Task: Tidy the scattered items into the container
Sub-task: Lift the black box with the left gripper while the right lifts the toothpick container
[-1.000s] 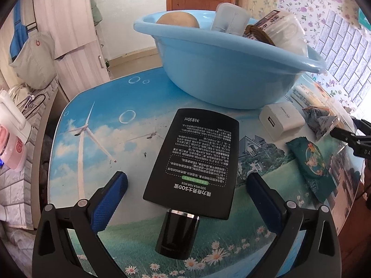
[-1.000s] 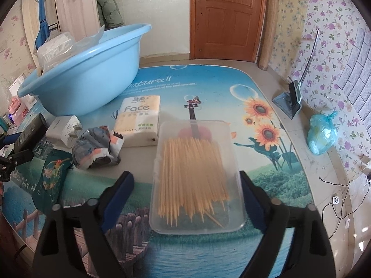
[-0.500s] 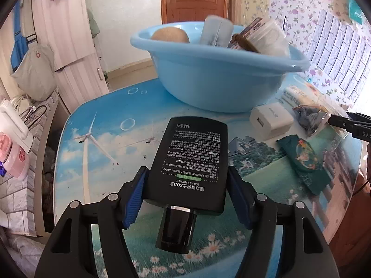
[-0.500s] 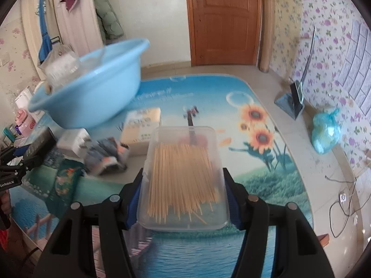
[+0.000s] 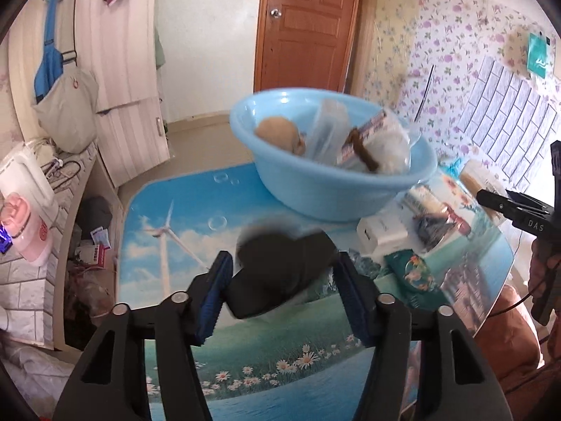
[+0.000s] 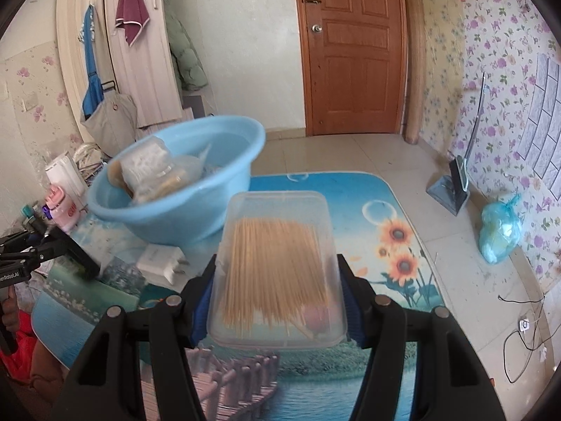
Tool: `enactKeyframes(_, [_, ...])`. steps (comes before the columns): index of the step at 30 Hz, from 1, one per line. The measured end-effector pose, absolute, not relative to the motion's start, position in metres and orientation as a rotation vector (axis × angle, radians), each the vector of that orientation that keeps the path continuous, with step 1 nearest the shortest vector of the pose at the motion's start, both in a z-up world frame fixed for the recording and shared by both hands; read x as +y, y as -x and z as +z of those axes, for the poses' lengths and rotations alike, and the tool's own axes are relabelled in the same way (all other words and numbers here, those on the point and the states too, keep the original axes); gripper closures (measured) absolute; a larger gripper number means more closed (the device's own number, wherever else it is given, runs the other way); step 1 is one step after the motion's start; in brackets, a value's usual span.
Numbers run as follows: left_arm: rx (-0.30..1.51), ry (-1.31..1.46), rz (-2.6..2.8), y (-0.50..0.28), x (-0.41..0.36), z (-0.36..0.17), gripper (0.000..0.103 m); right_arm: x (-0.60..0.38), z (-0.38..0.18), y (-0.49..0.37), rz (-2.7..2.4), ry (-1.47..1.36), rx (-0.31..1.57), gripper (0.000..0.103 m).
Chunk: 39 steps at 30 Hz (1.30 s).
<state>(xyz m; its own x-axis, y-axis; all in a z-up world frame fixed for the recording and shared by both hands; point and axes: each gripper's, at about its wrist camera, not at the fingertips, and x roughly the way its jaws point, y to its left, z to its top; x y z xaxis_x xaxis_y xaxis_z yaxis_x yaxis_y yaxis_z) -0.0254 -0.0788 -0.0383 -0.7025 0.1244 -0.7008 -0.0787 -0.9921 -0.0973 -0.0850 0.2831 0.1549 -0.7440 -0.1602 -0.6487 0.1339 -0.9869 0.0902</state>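
Both loads have risen off the counter (image 6: 368,189) — left hand-held gripper (image 5: 282,286) pinches a blurred black flat bottle (image 5: 280,270), right hand-held gripper (image 6: 277,291) pinches a clear plastic box of wooden sticks (image 6: 277,266); light-blue plastic basin (image 6: 175,210) at 10 o'clock.

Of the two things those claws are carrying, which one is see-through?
The box of sticks in the right claw: its clear plastic shows the sticks inside. The left claw holds a black tube, which is opaque.
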Motion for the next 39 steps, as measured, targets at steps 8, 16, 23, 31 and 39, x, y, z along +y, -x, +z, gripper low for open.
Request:
enactKeyframes(8, [-0.094,1.131,2.776,0.027,-0.083,-0.034,0.078,0.274,0.154,0.085,-2.757,-1.052,-0.056,0.043])
enactKeyframes(16, [-0.113,1.139,2.758,0.025,-0.081,-0.037,0.077,0.277,0.151,0.085,-2.738,-1.08,-0.081,0.043])
enactKeyframes(23, [-0.084,1.157,2.697,0.027,-0.071,-0.045,0.077,0.277,0.148,0.088,-2.727,-1.104,-0.081,0.043])
enactKeyframes(31, [-0.056,1.221,2.637,0.031,-0.058,-0.065,0.077,0.278,0.146,0.089,-2.722,-1.119,-0.088,0.043])
enactKeyframes(39, [-0.048,1.26,2.624,0.035,-0.055,-0.084,0.081,0.279,0.142,0.088,-2.715,-1.133,-0.092,0.043])
